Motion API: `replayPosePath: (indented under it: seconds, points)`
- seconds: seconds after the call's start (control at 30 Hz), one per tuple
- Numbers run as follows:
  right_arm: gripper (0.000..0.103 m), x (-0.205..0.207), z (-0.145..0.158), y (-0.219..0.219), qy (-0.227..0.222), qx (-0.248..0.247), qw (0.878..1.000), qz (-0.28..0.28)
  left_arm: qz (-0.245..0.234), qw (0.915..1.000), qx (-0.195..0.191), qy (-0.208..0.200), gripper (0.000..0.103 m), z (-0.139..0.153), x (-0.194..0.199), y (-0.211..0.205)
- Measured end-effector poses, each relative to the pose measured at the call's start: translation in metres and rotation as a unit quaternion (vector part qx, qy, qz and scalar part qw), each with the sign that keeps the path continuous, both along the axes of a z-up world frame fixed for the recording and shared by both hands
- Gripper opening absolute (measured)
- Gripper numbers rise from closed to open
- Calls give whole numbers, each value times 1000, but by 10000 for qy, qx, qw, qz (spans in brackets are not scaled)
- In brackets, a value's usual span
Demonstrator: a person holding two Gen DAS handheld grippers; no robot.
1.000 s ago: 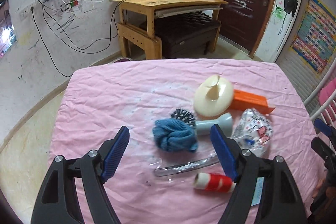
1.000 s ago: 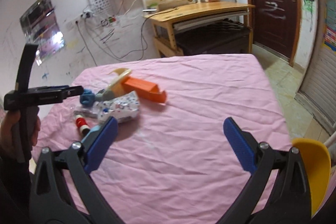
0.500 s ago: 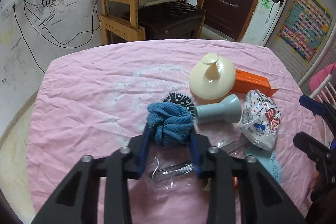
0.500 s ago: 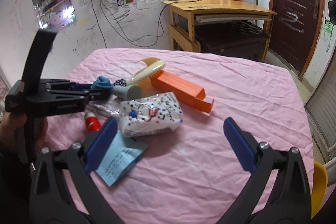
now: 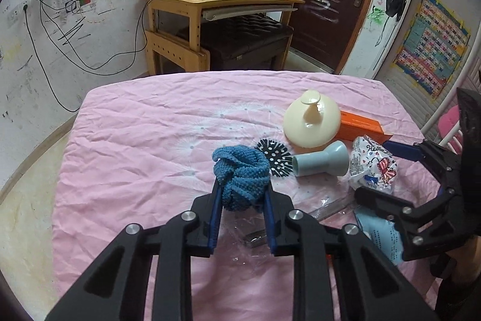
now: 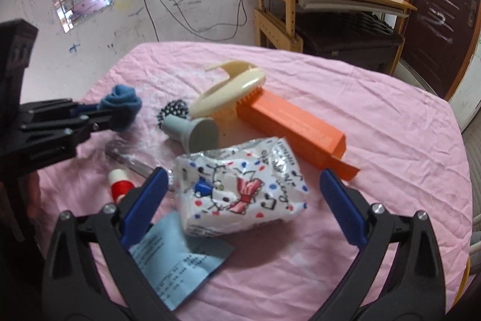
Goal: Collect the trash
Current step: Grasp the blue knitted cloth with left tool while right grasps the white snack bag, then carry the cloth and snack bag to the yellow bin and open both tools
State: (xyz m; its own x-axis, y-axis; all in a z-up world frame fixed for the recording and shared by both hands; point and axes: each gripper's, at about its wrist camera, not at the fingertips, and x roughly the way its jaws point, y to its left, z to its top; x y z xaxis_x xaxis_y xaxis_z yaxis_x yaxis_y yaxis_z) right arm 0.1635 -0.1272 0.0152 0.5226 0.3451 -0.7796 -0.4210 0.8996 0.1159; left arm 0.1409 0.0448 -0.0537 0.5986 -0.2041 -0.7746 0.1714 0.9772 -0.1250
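My left gripper [image 5: 242, 194] clamps the blue knitted cloth [image 5: 242, 175]. My right gripper [image 6: 240, 197] gapes around the printed wrapper [image 6: 243, 185]; I'd lower before closing the fingers.

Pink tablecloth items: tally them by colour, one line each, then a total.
Blue: 2, knitted blue cloth ball, light blue paper slip
Orange: 1, orange cardboard box
Cream: 1, cream plastic brush
Grey: 1, grey funnel-shaped piece
Black-and-white: 1, spotted disc
White printed: 1, crumpled wrapper
Red-and-white: 1, small tube
Clear: 1, plastic sleeve
Total: 9
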Motion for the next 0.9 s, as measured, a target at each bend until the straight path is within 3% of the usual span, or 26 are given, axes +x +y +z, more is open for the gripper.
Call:
replayPosePath:
  seconds: [0.07,0.13,0.27,0.73,0.9]
  points:
    - [91,2,-2,1,33,-20,10000,-54,-1,10000,-12,-19,21,1,-1,1]
    - [78,4,-5,2,117,-65,9999,-105,7,10000,-18,-35,21,2,-2,1]
    - [69,2,-3,1,170,21,9998,-141,10,10000,-46,-59,21,4,-4,3]
    - [68,-24,35,-14,-307,321,9988,-204,-41,9993,142,-343,21,25,-17,-7]
    - [68,-32,49,-37,-483,465,9971,-372,-172,9982,321,-483,21,37,-20,-30]
